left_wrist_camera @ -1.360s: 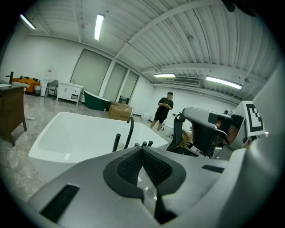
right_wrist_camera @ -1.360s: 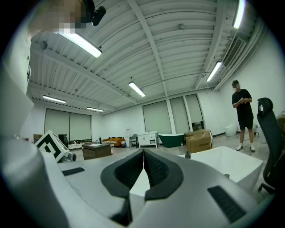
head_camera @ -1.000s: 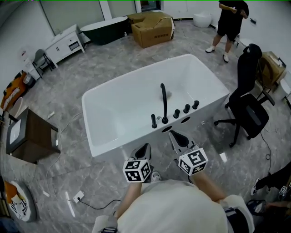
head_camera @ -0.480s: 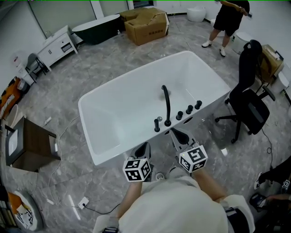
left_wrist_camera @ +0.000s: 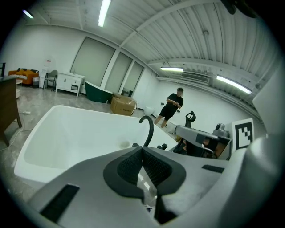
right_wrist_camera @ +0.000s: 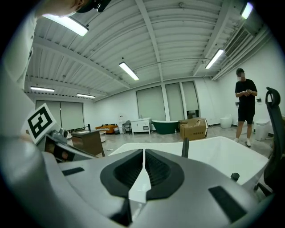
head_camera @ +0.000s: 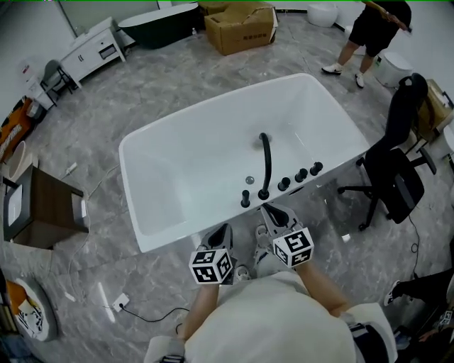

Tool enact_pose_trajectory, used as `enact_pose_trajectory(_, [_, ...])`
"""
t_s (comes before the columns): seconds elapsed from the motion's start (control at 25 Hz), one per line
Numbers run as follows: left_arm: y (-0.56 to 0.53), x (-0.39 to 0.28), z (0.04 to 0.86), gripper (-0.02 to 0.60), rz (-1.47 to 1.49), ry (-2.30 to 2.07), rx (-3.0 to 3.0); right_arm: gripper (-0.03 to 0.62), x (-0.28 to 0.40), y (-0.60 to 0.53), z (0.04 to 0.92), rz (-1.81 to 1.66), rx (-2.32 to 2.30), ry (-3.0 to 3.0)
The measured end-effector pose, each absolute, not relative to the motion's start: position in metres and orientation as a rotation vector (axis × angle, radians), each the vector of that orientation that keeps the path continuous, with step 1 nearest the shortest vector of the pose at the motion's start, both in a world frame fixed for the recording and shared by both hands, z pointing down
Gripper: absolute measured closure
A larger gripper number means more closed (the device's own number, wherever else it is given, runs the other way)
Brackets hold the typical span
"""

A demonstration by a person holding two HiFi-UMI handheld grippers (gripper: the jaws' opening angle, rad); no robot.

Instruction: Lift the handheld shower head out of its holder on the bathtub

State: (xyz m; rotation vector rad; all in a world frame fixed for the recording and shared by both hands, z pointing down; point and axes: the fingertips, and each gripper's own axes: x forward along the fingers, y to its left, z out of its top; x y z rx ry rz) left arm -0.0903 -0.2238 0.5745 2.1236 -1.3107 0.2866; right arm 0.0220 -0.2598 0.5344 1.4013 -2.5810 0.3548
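The white bathtub (head_camera: 152, 213) lies across the middle of the head view. On its near rim stands a short black handheld shower head (head_camera: 245, 198) in its holder, left of the tall curved black spout (head_camera: 266, 163) and three black knobs (head_camera: 301, 174). My right gripper (head_camera: 268, 210) is shut and empty, its tip just short of the rim below the spout. My left gripper (head_camera: 225, 228) is also shut and empty, lower and to the left, off the tub. The left gripper view shows the left gripper (left_wrist_camera: 142, 149) with the spout (left_wrist_camera: 149, 129) beyond. The right gripper (right_wrist_camera: 144, 151) points over the tub.
A black office chair (head_camera: 390, 170) stands right of the tub. A person (head_camera: 376, 28) stands at the far right. A wooden desk (head_camera: 42, 209) is at the left, and a cardboard box (head_camera: 237, 25) and a dark green tub (head_camera: 159, 21) are at the back. A cable and socket (head_camera: 120, 305) lie on the floor.
Both grippers have come closer to the tub's near rim and sunk a little. The right tip now sits just below the spout's base. Both stay shut.
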Motion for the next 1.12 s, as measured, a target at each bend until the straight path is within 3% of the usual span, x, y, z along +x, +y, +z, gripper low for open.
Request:
enact_pose_trajectory(0.28, [-0.250, -0.086, 0.590, 0.561, 0.250, -1.339, 2.055, 0.561, 0.027, -0.296, 0.595, 0.380, 1.319, -2.524])
enact_pose_trajectory(0.4, [-0.255, -0.093, 0.597, 0.561, 0.255, -1.353, 2.026, 0.446, 0.017, -0.307, 0.624, 0.420, 1.253, -2.504])
enact_pose_trajectory(0.56, [-0.261, -0.093, 0.610, 0.561, 0.273, -1.361, 1.996, 0.391, 0.012, -0.318, 0.662, 0.485, 1.195, -2.476])
enact_pose_trajectory(1.12, [-0.276, -0.099, 0.641, 0.561, 0.273, -1.372, 1.902, 0.367, -0.016, -0.350, 0.764, 0.603, 1.065, -2.344])
